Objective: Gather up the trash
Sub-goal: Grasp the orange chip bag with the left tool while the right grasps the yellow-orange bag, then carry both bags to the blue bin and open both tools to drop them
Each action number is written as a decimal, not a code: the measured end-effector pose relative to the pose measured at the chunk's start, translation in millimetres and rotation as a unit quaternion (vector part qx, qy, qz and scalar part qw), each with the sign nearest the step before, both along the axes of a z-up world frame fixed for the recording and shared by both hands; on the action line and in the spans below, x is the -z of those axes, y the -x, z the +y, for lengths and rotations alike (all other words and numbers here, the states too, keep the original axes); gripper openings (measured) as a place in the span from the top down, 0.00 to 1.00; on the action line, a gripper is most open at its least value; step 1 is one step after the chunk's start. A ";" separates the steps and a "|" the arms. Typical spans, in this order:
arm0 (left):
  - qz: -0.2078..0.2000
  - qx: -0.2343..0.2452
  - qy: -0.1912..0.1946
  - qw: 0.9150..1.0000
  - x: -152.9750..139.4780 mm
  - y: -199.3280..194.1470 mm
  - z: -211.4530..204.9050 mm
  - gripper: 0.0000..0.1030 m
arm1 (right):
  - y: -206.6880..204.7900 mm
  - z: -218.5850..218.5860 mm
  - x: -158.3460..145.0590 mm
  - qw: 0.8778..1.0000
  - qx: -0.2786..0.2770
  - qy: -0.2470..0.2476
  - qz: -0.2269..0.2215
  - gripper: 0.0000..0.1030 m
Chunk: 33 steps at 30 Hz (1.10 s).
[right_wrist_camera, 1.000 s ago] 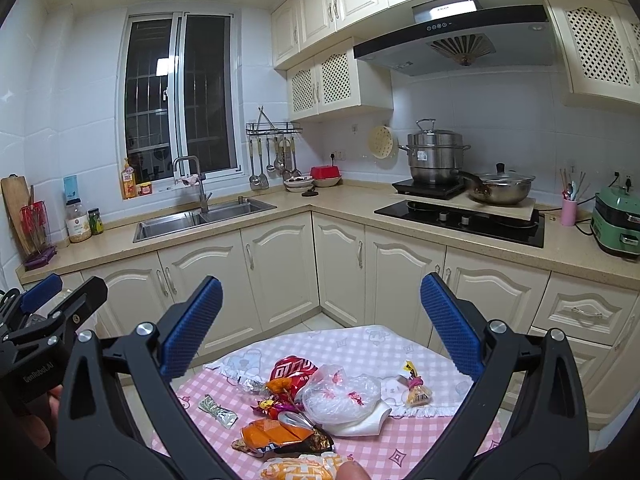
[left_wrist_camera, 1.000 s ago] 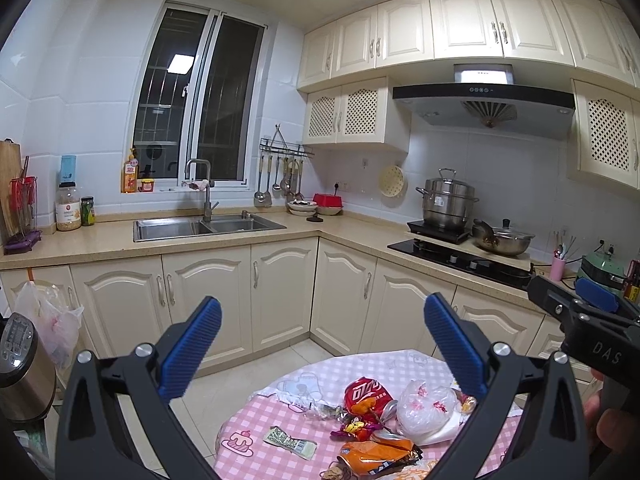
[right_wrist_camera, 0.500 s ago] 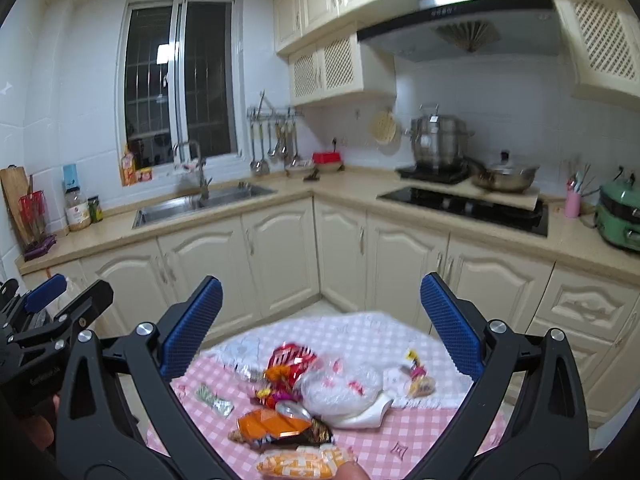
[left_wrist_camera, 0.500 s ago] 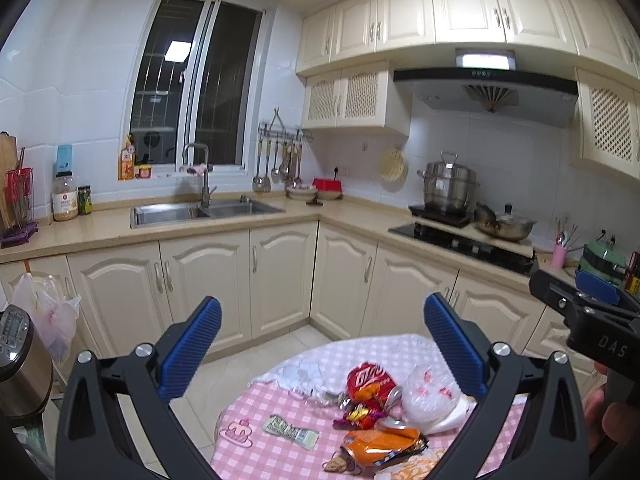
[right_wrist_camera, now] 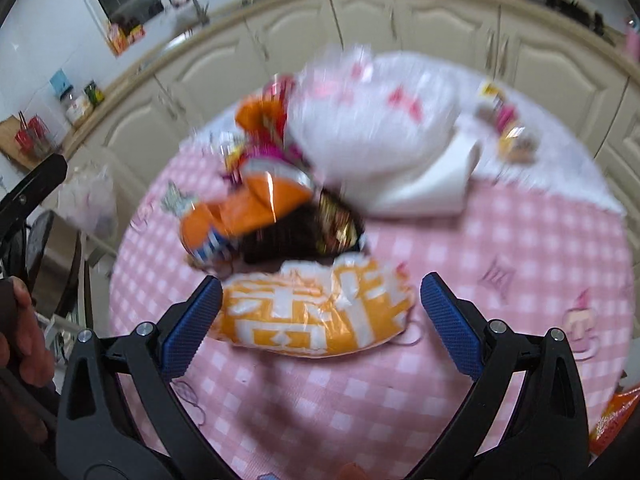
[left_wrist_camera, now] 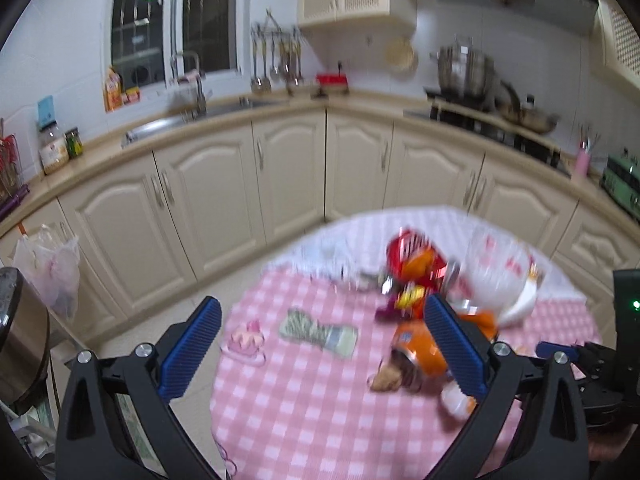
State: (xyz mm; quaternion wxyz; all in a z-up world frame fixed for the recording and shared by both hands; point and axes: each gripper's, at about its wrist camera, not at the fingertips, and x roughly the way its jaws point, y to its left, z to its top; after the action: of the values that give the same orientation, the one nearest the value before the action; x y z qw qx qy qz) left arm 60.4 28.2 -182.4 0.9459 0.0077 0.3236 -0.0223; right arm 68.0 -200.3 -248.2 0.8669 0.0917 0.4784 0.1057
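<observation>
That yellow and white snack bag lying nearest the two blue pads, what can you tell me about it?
The snack bag is a shiny, crinkled plastic packet, orange-yellow with big white lettering too blurred to read. It lies flat, long side across, on the pink checked tablecloth. It sits between the open fingers of the right hand-held gripper, which do not yet grip it. Its far edge meets a dark wrapper in the trash pile. Whether it is full or empty I cannot tell.
</observation>
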 end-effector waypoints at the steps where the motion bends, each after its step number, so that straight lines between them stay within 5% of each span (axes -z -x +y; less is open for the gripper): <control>1: 0.007 0.003 0.000 1.000 5.8 -1.1 -0.2 0.04 | -1.7 2.5 5.9 1.000 -0.009 -0.011 0.009 0.06; 4: 0.018 0.017 -0.004 1.000 17.4 -3.2 -3.0 0.04 | 0.5 9.9 14.2 0.998 -0.038 -0.047 0.023 0.28; 10: 0.031 0.076 -0.031 0.996 32.9 -7.9 -25.1 0.04 | 15.8 -4.9 11.7 0.996 -0.033 -0.081 0.008 0.45; 17: 0.025 0.167 -0.108 0.980 49.3 -2.0 -86.8 0.04 | 32.2 -55.0 -0.2 0.995 0.028 -0.093 -0.012 0.48; 23: 0.036 0.176 -0.163 0.970 76.1 -23.8 -115.4 0.06 | 40.0 -81.6 -6.2 0.993 0.055 -0.099 -0.020 0.48; 25: 0.055 0.183 -0.153 0.970 81.1 -32.0 -116.0 0.48 | 42.1 -86.9 -8.3 0.993 0.058 -0.104 -0.025 0.48; 26: 0.060 0.176 -0.149 0.971 81.2 -35.6 -114.4 0.59 | 45.5 -90.9 -8.5 0.992 0.059 -0.105 -0.026 0.48; 33: 0.054 0.153 -0.078 0.984 60.3 -37.2 -87.8 0.70 | 56.6 -114.0 -14.6 0.989 0.076 -0.120 -0.046 0.48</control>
State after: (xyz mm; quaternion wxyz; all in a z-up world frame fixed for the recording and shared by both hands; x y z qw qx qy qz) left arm 97.6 -59.6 -242.7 0.9088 0.1298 0.3702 -0.1422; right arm 11.4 -314.3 -233.6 0.8760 0.2266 0.4138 0.1002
